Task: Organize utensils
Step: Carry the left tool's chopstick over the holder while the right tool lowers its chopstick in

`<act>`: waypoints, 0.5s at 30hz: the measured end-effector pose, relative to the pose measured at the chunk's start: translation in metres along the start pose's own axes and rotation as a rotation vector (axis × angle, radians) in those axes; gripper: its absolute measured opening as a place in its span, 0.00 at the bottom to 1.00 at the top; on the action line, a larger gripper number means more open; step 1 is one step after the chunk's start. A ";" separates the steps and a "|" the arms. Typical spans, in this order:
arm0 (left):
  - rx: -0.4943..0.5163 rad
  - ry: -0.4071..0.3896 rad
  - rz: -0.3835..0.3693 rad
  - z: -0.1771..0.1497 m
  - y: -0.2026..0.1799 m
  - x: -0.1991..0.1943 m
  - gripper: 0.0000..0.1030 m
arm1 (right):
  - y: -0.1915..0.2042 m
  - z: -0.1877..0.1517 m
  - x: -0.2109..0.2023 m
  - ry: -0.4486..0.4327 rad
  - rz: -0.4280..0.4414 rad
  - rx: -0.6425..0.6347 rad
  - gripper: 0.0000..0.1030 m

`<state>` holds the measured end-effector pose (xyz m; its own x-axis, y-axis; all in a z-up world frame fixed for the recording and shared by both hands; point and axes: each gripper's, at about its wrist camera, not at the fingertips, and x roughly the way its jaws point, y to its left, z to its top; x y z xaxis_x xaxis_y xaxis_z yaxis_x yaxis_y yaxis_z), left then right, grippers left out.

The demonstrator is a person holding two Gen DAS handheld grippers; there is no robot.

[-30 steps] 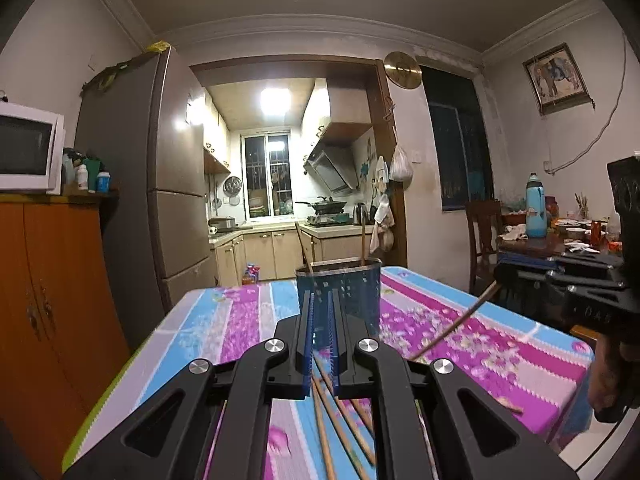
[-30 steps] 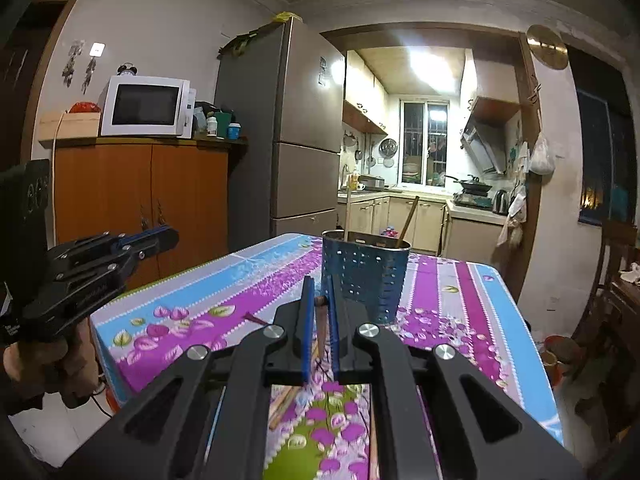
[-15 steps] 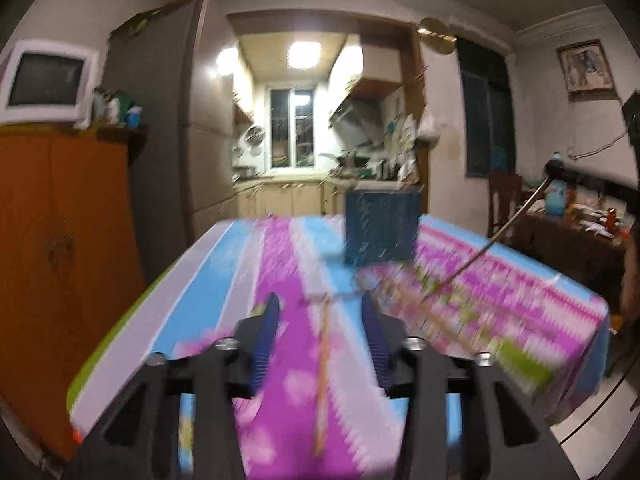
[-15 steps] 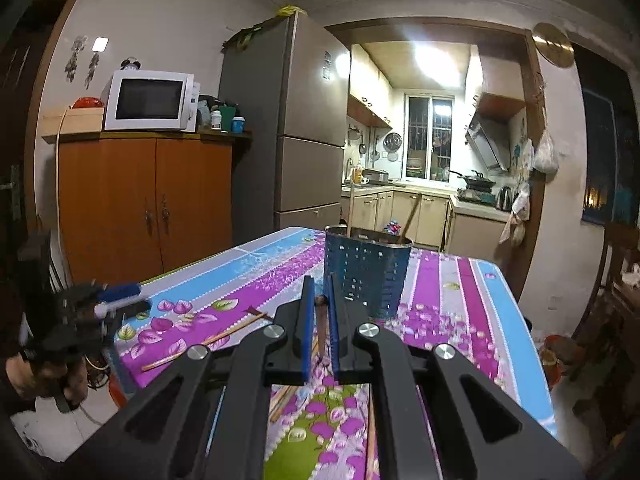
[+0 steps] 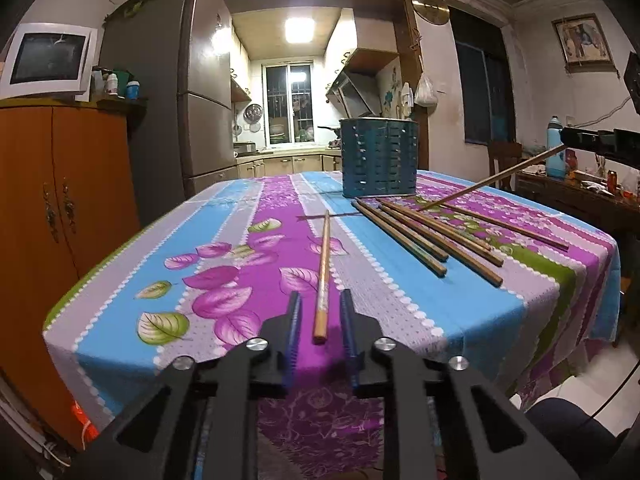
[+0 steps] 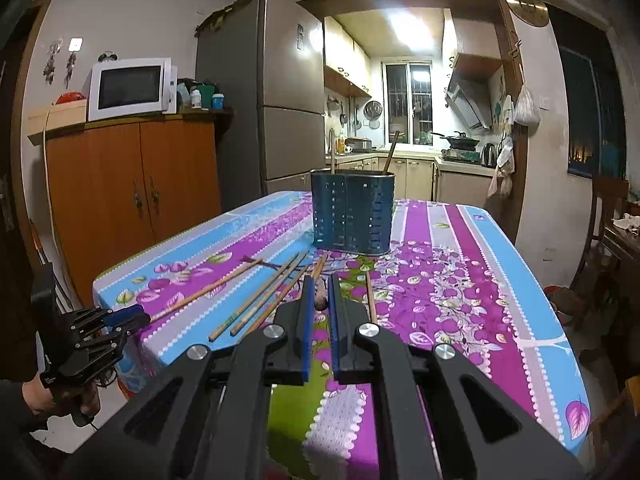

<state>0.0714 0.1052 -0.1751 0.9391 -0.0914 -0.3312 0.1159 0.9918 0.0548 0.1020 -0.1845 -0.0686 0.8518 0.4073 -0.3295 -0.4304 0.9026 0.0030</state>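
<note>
Currently the step in hand is pick-up of a single chopstick for transfer to the holder. Nearest the left wrist camera, the left gripper [image 5: 321, 294] sits low over the table [image 5: 120, 344] with the lone chopstick [image 5: 325, 264] lying flat between its jaws. The jaws have just been closing, but a gap shows on each side of the stick, so the pads do not yet press on it. The right gripper [image 6: 321, 278] has its jaws drawn together on the butt of a held chopstick [image 5: 492, 178], whose far tip rests on the cloth. Beyond both grippers, the loose chopsticks [image 5: 420, 236] lie fanned on the cloth, just in front of the blue utensil holder [image 5: 378, 160], which stands upright near the far end of the table. The next move probably calls for completing the left closure squarely on the lone chopstick, lifting it clear, then tilting it tip-down over the holder's rim; the thin round stick may roll or pivot if it is gripped off-centre. The left view alone shows the full slanted length of the held chopstick. The right view alone shows two utensils already standing in the holder, and a hand carrying the left gripper at the table's near corner.
</note>
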 end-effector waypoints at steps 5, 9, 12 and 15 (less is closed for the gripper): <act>-0.002 -0.011 -0.003 -0.007 -0.001 0.003 0.16 | 0.002 -0.002 0.003 0.006 0.004 -0.007 0.05; 0.020 -0.036 0.004 -0.011 -0.003 0.005 0.16 | 0.006 -0.003 0.005 0.005 0.000 -0.014 0.05; 0.031 -0.030 0.009 -0.009 -0.006 0.006 0.08 | 0.007 -0.004 0.004 0.002 -0.007 -0.015 0.05; 0.023 -0.023 -0.001 -0.005 -0.006 0.003 0.07 | 0.006 -0.003 0.002 -0.008 -0.013 -0.017 0.05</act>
<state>0.0723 0.0993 -0.1812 0.9461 -0.0948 -0.3097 0.1242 0.9893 0.0764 0.1002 -0.1784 -0.0721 0.8598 0.3964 -0.3219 -0.4239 0.9055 -0.0173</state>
